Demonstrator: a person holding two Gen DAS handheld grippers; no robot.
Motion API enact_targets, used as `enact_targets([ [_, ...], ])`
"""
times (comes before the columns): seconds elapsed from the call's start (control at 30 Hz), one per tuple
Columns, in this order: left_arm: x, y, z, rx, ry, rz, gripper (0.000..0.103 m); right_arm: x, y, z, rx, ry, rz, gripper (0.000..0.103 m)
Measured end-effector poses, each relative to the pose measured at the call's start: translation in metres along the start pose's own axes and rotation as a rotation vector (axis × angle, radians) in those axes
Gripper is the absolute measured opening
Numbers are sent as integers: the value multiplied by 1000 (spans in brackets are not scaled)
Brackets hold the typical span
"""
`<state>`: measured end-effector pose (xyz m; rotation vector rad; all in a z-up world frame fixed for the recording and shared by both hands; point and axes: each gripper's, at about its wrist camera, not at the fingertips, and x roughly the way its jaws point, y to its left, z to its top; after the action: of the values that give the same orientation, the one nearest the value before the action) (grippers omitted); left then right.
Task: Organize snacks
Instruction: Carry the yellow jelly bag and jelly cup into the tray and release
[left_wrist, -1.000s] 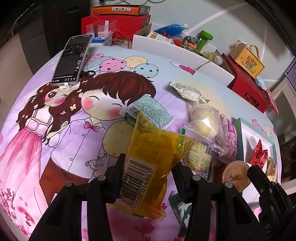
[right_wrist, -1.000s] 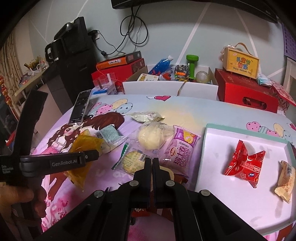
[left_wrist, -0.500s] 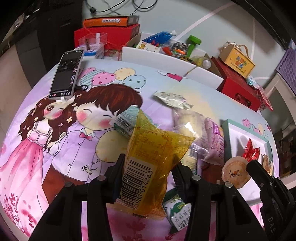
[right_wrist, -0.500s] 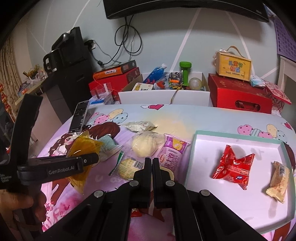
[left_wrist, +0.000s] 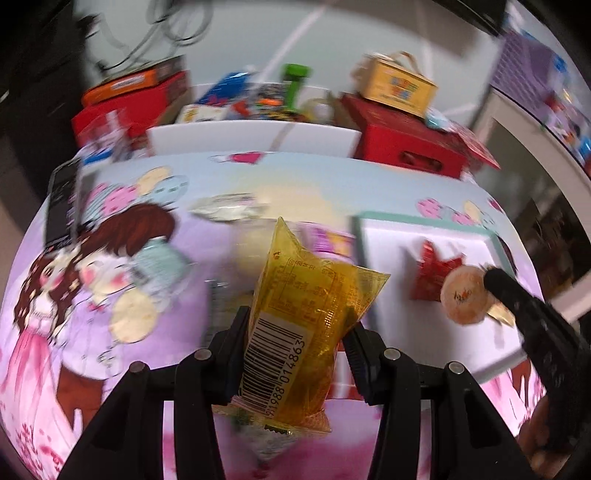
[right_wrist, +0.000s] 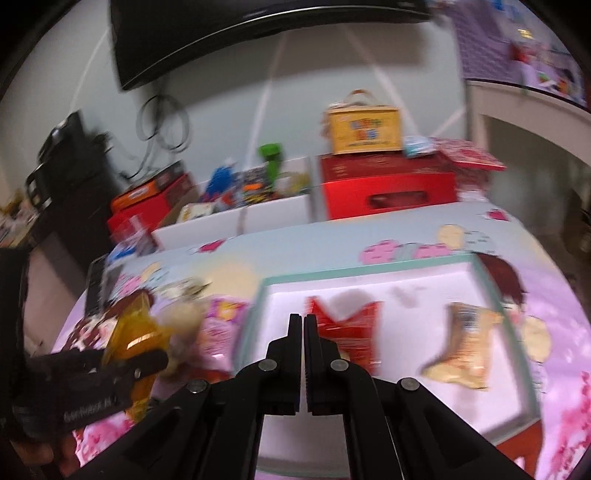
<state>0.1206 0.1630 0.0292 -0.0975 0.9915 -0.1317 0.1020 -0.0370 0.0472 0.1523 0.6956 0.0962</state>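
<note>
Two grippers are in view: the left gripper (left_wrist: 295, 341) and the right gripper (right_wrist: 303, 332). One yellow snack packet (left_wrist: 301, 325) sits in the left one. One round orange snack (left_wrist: 466, 295) shows at three o'clock of it. One white tray (right_wrist: 417, 275) holds two packets: one red packet (right_wrist: 351, 328) and one tan packet (right_wrist: 463, 347). One pink packet (right_wrist: 218, 334) lies at nine o'clock of the tray on the worktop (right_wrist: 314, 245). One phone (left_wrist: 61, 199) lies at ten o'clock. The other snacks are too blurred to count.
</note>
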Motion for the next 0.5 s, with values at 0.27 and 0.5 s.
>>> enact_targets([
  [0.27, 17, -69, -3, 151, 32, -75, 50, -9, -49, 2, 99, -1, -76, 1],
  [0.5, 36, -95, -6, 191, 61, -92, 50, -5, -53, -2, 97, 20, -97, 2],
])
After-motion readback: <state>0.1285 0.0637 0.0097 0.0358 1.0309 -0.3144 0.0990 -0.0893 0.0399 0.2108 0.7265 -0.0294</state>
